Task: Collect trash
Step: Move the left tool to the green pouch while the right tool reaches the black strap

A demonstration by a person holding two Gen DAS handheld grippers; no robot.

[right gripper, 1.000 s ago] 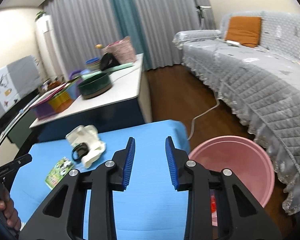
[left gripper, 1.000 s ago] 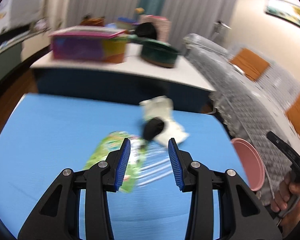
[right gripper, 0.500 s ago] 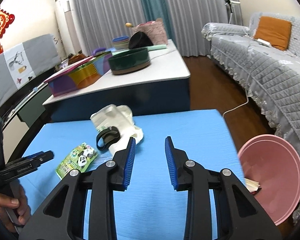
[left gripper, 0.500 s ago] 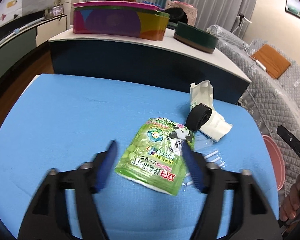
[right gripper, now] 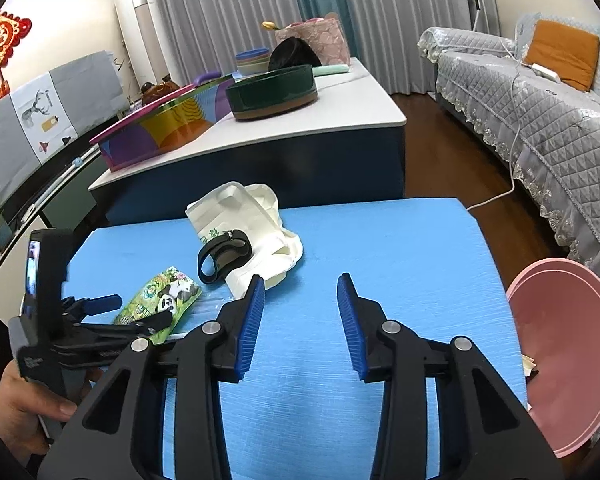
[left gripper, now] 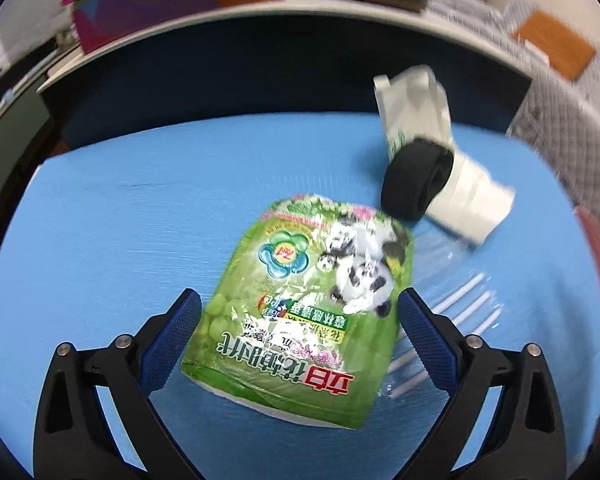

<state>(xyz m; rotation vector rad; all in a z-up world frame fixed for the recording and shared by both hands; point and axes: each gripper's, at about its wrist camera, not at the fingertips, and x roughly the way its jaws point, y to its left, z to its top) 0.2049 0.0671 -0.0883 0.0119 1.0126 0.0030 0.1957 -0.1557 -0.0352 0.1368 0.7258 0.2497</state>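
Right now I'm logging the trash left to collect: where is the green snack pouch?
In the left wrist view the green snack pouch lies flat on the blue table, between the open left gripper fingers, with the black band just beyond.

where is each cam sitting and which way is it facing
Left wrist: on the left gripper, angled steeply down at the green snack bag on the blue mat; its wide-open fingers show.
Right wrist: on the right gripper, looking across the mat toward sofa and pink bin; its fingers and a hand show.
Shared: bag, mat.
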